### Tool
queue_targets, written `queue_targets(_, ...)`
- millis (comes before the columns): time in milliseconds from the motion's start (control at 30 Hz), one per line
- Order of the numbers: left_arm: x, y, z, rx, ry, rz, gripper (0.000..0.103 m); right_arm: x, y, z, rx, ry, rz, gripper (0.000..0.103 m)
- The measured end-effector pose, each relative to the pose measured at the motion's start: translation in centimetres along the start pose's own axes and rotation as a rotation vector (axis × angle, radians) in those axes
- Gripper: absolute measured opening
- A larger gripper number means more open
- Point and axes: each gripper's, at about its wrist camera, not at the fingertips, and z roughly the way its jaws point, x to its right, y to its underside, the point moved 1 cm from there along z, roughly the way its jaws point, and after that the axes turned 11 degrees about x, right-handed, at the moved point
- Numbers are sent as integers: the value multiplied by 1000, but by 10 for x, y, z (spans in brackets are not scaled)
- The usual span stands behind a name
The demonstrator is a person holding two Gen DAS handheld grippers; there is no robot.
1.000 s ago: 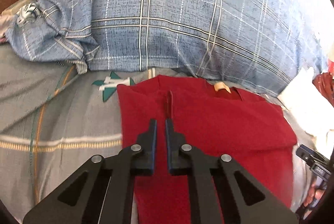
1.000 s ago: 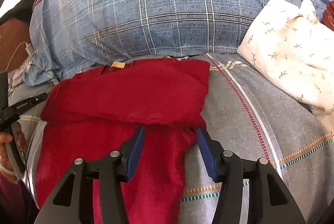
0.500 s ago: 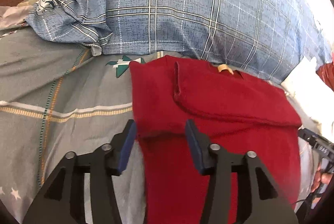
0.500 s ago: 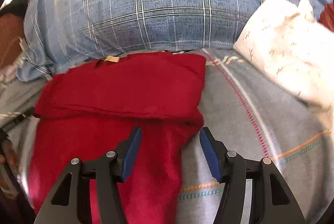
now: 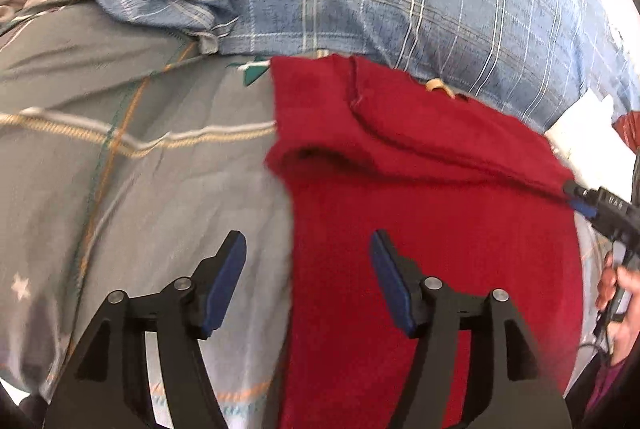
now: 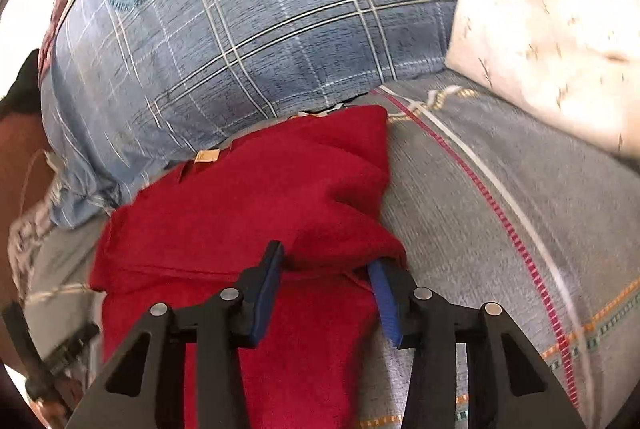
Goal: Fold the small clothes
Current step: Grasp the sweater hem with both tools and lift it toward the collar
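Sleeve now folded across the red shirt [image 5: 432,229]; edges blurred.

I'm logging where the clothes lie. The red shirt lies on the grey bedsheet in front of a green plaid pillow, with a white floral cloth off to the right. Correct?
Not quite: the pillow is blue plaid, as the right wrist view shows. The red shirt does lie on the grey bedsheet, the white floral cloth to its right.

Bright daylight; top corners blown out white. Motion blur smears the bedsheet [image 5: 120,189]. Fisheye bending, dark vignette at edges.
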Motion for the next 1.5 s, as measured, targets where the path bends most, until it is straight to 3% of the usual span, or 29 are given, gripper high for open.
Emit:
queue_targets(67, -3, 5, -5, 1, -23, 12, 64, -2, 2, -5, -2, -1, -2, 42)
queue_targets(200, -6, 13, -16, 4, -32, 15, 64, -9, 5, -32, 0, 30, -38, 56)
queue_targets(300, -6, 17, -25, 9, -26, 14, 65, -15, 10, -63, -2, 3, -92, 60)
queue_targets(500, -6, 32, -49, -5, 19, 22, 71, -28, 42, -122, -98, -54, -243, 71)
queue_targets(700, -14, 61, -73, -93, 102, 11, 72, -22, 103, -157, -242, -118, -302, 71)
queue_targets(933, -19, 102, -92, -169, 107, 32, 73, 6, 163, -163, -346, -177, -227, 71)
queue_targets(1100, -27, 117, -92, -221, 109, 6, 72, 9, 181, -162, -438, -265, -185, 70)
queue_targets(1200, -29, 123, -94, -237, 113, -1, 73, 14, 189, -159, -481, -256, -175, 70)
queue_targets(1333, -30, 131, -93, -285, 147, -13, 73, 14, 192, -159, -492, -283, -167, 70)
queue_targets(1400, -28, 134, -94, -301, 153, -10, 73, 13, 194, -158, -511, -334, -149, 62)
queue_targets(1500, -25, 135, -94, -309, 158, -5, 72, 8, 201, -156, -528, -389, -148, 61)
